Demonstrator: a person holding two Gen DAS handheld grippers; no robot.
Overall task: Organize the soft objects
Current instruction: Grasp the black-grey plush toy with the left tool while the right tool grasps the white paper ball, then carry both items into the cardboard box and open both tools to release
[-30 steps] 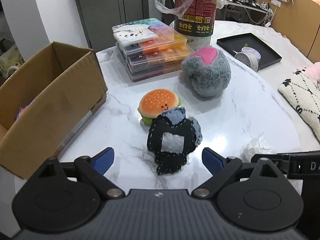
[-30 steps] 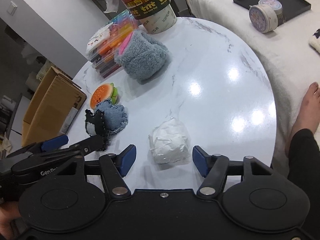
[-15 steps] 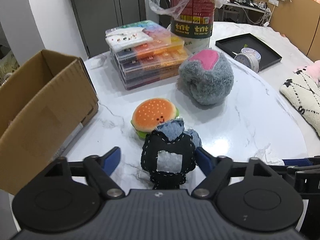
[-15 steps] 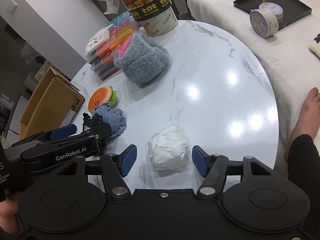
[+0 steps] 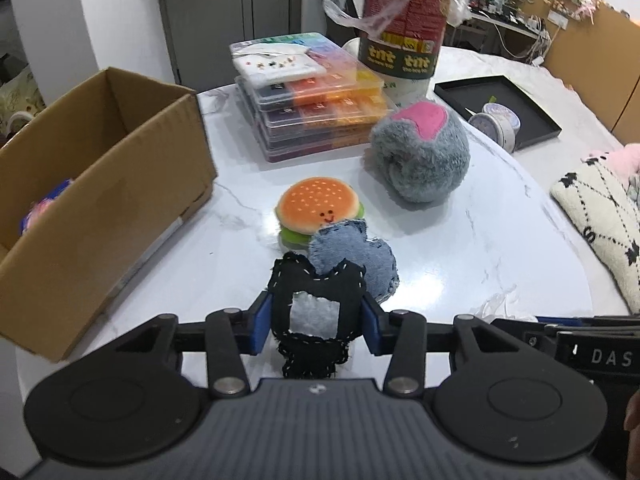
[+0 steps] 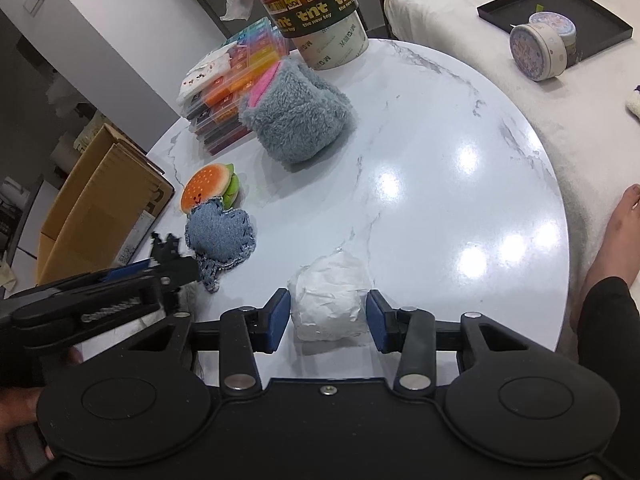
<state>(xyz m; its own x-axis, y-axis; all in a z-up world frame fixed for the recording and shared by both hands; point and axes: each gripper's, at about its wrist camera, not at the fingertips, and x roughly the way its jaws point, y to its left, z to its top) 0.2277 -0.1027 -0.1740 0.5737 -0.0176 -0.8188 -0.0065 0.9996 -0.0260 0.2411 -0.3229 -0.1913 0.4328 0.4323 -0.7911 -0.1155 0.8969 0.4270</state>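
My left gripper (image 5: pixel 316 322) is shut on a black stitched felt toy (image 5: pixel 316 312) with a white patch, at the near table edge. A blue denim plush (image 5: pixel 354 256) lies just behind it, also in the right wrist view (image 6: pixel 218 236). A burger plush (image 5: pixel 318 206) and a grey-pink fluffy plush (image 5: pixel 420 156) sit farther back. My right gripper (image 6: pixel 328 320) has its pads on both sides of a crumpled white soft lump (image 6: pixel 330 304), narrowed around it; contact is unclear. An open cardboard box (image 5: pixel 100 184) stands at the left.
Stacked clear bead cases (image 5: pixel 312 100) and a tall tnt tub (image 5: pixel 404 40) stand at the back of the marble table (image 6: pixel 440 184). A black tray (image 6: pixel 556 12) with round tins lies on the white bedding to the right. A person's foot (image 6: pixel 624 216) is at the right.
My left gripper moved forward and closed on the black felt toy. My right gripper's fingers narrowed around the white lump.
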